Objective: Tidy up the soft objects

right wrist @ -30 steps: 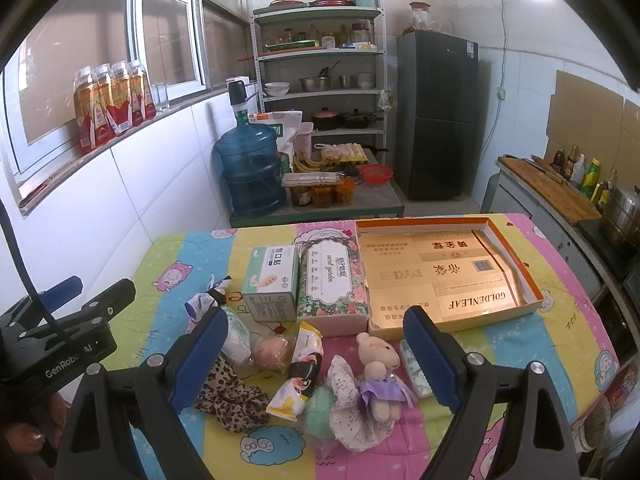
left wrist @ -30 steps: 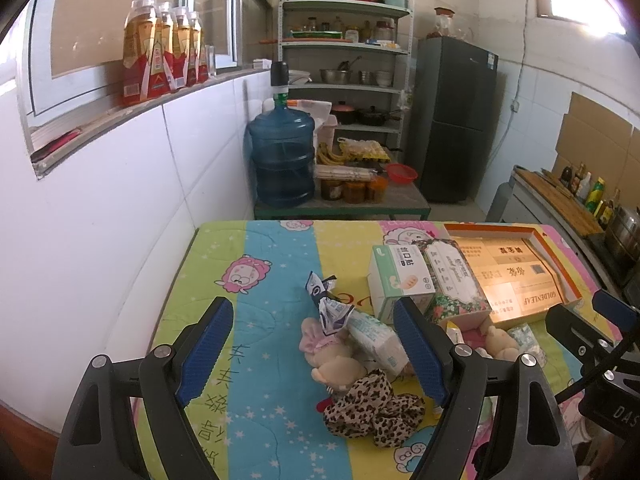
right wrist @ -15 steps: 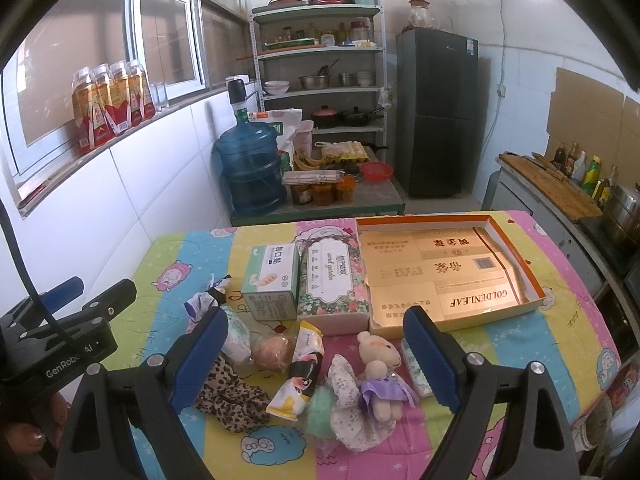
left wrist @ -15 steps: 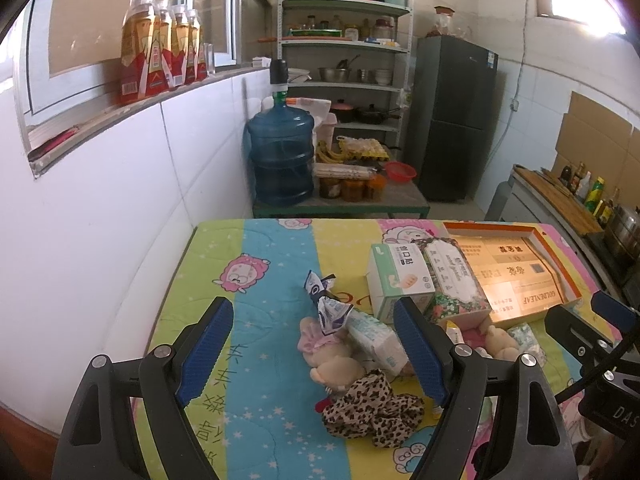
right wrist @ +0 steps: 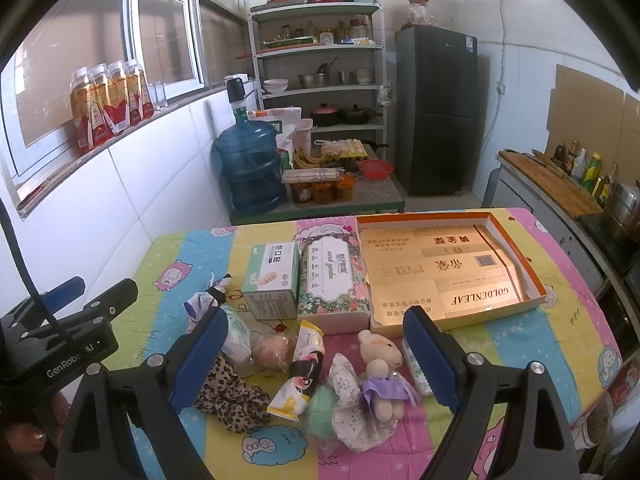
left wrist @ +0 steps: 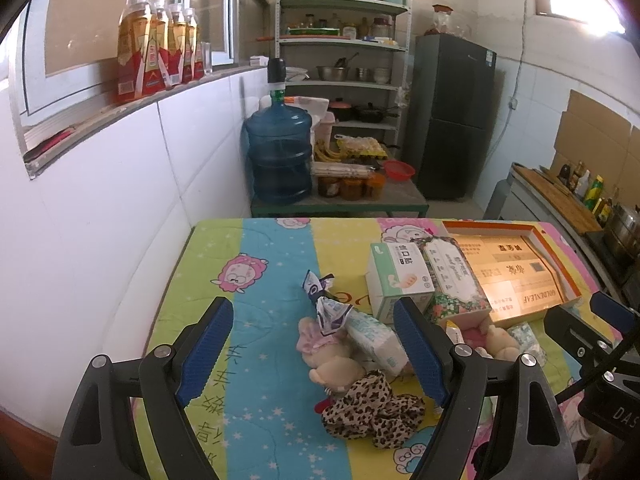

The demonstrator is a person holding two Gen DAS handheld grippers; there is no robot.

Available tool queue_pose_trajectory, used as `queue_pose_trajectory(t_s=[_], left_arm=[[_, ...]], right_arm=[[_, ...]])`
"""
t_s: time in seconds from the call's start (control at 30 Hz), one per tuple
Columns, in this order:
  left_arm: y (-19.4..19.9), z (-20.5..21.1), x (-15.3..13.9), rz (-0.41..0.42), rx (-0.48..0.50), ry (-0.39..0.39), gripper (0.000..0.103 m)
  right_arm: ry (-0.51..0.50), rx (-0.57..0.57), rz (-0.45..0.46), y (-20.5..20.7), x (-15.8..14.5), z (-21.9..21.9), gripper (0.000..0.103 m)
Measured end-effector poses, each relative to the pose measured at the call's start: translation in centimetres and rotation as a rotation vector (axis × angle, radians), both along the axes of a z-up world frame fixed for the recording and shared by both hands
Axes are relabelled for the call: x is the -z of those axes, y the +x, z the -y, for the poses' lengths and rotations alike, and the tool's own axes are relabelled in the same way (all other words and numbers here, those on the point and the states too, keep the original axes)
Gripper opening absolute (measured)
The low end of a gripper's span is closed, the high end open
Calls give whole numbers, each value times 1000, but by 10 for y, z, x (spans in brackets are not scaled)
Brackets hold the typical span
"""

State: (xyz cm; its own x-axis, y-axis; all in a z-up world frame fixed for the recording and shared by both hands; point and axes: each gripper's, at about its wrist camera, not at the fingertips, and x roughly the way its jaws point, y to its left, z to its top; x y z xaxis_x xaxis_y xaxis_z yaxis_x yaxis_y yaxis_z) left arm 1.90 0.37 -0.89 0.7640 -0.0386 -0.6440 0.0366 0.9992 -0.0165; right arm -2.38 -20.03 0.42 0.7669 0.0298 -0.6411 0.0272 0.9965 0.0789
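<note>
Hovering with jaws spread and empty, left gripper (left wrist: 312, 354) and right gripper (right wrist: 316, 354) overlook piled soft toys — leopard-print cloth (right wrist: 232, 400) touching bunny doll (right wrist: 380, 376)'s neighbours — risk: snagging two items together.

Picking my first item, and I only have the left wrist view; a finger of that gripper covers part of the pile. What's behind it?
Observer: A bunny in a purple dress, lying face up just in front of the box.
Operator: Anything next to it?
Observer: A floral cloth, bunched up right beside it on the window side.
Operator: Is the right gripper free to take the bunny?
Observer: Yes. The right gripper is open and holds nothing.
</note>
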Motion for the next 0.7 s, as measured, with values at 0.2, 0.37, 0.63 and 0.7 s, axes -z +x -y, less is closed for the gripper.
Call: queue_pose_trajectory(t_s=[0.2,0.37,0.63,0.7], left_arm=[[2,2,1,-4,7,3,83],[3,3,6,-12,12,10,83],[7,-4,29,-50,13,-7,83],[8,-7,35,-55,9,-16,83]], right_arm=[[-4,5,0,0,4,2,89],[-10,14,-3,-1,13,5,89],[32,0,-78,1,42,13,90],[47,-1,-95,3,48,15,89]])
